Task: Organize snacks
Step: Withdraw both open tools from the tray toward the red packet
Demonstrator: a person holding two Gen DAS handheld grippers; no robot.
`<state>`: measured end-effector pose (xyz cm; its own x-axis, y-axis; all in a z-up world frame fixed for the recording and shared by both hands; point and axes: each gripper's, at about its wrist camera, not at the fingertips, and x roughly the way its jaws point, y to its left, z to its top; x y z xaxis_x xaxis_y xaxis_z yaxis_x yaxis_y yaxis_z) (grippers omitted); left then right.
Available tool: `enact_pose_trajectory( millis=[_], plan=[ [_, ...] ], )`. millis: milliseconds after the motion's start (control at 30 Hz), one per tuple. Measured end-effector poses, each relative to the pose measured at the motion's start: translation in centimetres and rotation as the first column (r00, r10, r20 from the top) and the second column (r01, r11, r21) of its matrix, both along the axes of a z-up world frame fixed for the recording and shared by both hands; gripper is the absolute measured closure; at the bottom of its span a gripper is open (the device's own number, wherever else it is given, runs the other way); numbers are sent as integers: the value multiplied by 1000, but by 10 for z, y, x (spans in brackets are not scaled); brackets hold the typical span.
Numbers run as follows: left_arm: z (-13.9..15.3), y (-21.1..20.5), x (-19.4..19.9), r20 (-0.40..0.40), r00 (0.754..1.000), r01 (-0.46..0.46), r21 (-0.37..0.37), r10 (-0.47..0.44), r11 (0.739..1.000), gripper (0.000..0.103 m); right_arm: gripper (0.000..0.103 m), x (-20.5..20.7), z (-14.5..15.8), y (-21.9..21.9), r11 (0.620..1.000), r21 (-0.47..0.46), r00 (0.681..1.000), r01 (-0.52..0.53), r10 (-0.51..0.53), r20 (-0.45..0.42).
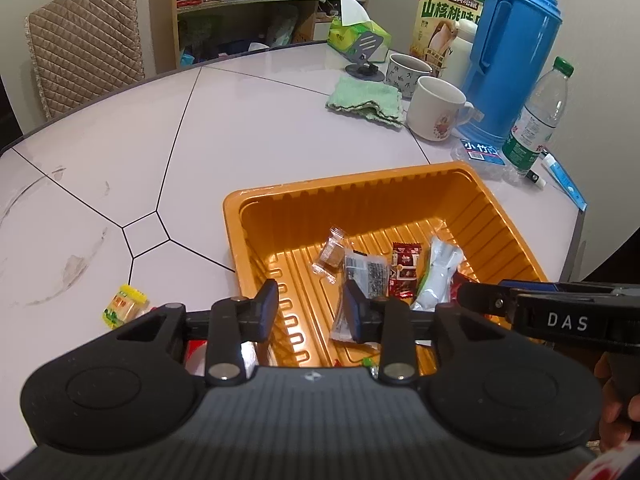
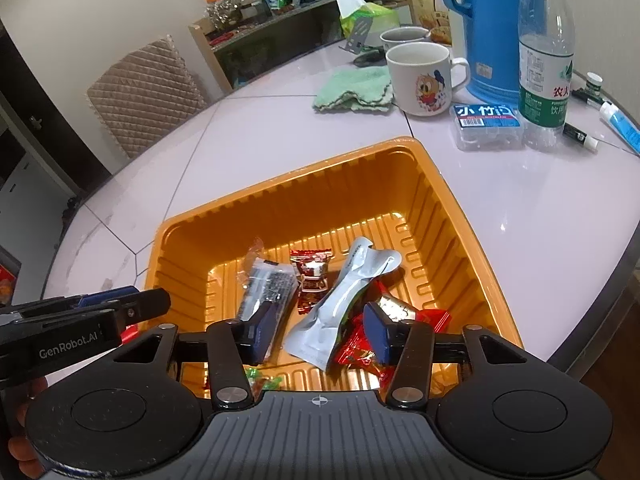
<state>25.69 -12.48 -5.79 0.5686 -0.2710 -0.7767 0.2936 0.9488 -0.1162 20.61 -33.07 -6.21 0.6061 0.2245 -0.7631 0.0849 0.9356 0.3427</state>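
Here, both grippers hung over the near edge of the orange plastic tray (image 2: 448,200), each pointing down into it. The left gripper (image 1: 310,314) had its 2 fingers spread a little, with nothing pinched between them; a clear-and-black wrapped snack (image 1: 366,276) lay in the tray under the right-hand finger. The right gripper (image 2: 320,330) stood wider apart, its pads clear of the pale blue-white sachet (image 2: 344,296) and the red foil packet (image 2: 360,354) that lay between and below them on the tray floor. Farther in sat a dark red candy (image 2: 312,272) and a small clear-wrapped brown piece (image 1: 332,254). Outside the tray, to its left on the white table (image 1: 100,152), a yellow-wrapped snack (image 1: 124,306) lay alone. Beyond the tray stood a green cloth (image 2: 352,90), 2 mugs (image 2: 420,76), a clear toothpick box (image 2: 486,126), a water bottle (image 2: 546,56) and a blue thermos (image 1: 512,52).
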Motion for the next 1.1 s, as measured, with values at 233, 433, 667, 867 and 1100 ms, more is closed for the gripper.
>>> enact_pose_trajectory(
  millis=[233, 433, 667, 867, 1100],
  plan=[
    [9, 7, -18, 12, 1000, 3, -17, -3, 1000, 71, 50, -14, 9, 5, 1000, -1, 1000, -11, 11, 20],
    [19, 17, -37, 25, 1000, -2, -30, 3, 1000, 69, 48, -30, 16, 9, 1000, 1, 999, -27, 27, 29],
    [27, 38, -63, 34, 999, -22, -45, 23, 999, 63, 42, -53, 21, 16, 999, 2, 998, -50, 50, 35],
    [29, 58, -82, 33, 998, -47, -50, 49, 998, 62, 39, -70, 22, 26, 998, -4, 997, -69, 69, 36],
    [25, 82, -102, 18, 997, -69, -47, 70, 997, 62, 38, -85, 19, 45, 994, 4, 994, -106, 106, 20]
  ],
)
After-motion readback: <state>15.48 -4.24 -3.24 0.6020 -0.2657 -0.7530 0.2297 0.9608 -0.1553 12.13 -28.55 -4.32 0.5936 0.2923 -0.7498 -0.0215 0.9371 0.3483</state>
